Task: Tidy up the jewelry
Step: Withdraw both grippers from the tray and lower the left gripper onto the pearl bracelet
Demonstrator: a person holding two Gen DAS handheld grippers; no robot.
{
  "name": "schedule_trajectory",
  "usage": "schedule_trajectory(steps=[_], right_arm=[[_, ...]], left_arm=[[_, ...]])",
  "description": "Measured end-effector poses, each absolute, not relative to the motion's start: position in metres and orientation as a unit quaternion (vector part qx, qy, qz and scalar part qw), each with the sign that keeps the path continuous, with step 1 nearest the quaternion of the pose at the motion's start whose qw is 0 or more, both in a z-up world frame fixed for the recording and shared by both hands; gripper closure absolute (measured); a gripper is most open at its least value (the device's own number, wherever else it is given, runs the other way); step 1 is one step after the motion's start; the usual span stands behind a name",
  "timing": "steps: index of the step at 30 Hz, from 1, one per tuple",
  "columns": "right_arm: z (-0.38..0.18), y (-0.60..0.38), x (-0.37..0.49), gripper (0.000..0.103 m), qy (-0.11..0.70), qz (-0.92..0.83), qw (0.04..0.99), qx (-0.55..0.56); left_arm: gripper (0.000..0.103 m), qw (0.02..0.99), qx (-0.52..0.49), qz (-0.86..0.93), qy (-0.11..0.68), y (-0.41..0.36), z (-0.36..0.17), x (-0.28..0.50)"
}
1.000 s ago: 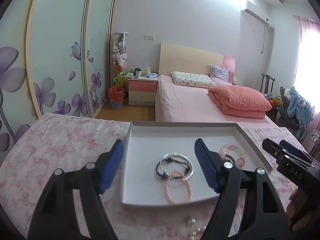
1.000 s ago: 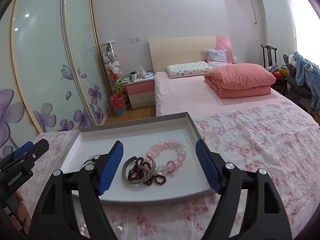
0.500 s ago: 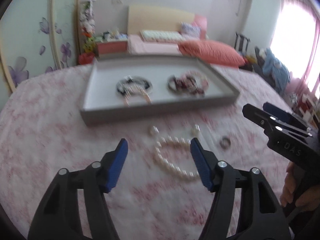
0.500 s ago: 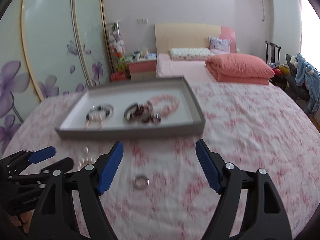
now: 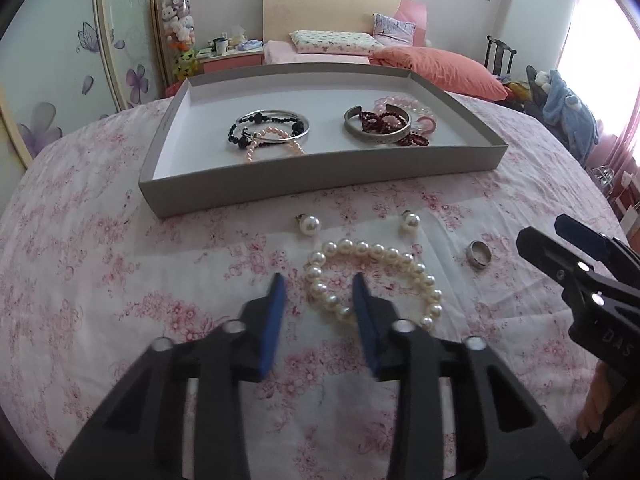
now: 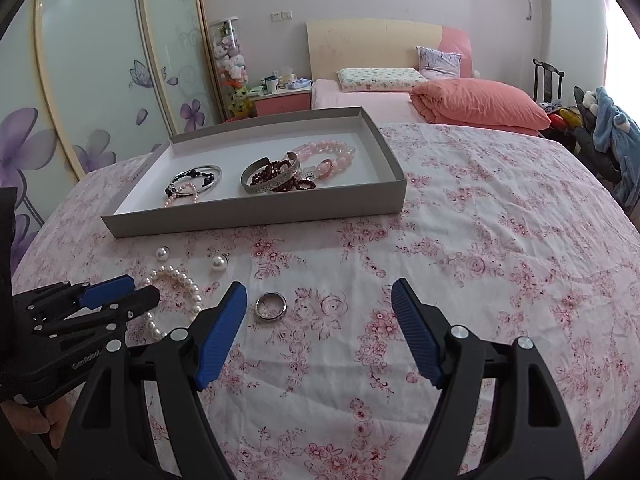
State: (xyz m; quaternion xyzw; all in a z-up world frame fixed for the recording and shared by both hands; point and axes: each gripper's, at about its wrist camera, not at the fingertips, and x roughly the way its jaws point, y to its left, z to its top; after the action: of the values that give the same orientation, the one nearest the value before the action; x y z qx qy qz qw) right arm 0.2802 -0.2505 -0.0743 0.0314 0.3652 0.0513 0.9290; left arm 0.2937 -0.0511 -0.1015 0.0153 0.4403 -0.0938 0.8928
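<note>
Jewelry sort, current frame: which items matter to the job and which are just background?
Job items:
- pearl bracelet, between the left gripper fingers
- two pearl earrings
- silver ring, near the right gripper
- grey tray, already holding bracelets

Background:
- floral cloth
- bed
- pink duvet
- nightstand
- wardrobe doors
</note>
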Motion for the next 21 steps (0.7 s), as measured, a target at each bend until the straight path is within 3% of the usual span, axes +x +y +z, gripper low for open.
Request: schedule_trajectory(steps=[2,7,21], right_arm=[[-0.075,-0.251,0.28,0.028,0.367,0.051,0.928,0.03],[-0.079,-0.244,0.282,0.029,0.38,0.061,0.923,0.017],[-0.089,-0.196,0.313,0.056,0.418,0.138,0.898,0.014]], left_arm=[[0.093,0.893,0.021,-0.09,0.441,-0.051,-0.1,0.295],[0.093,0.892,0.012,-0.089,0.443,-0.035,-0.1,0.293],[0.093,0.895,-0.016,-0.009,0.445,0.037,-0.097,0.296]])
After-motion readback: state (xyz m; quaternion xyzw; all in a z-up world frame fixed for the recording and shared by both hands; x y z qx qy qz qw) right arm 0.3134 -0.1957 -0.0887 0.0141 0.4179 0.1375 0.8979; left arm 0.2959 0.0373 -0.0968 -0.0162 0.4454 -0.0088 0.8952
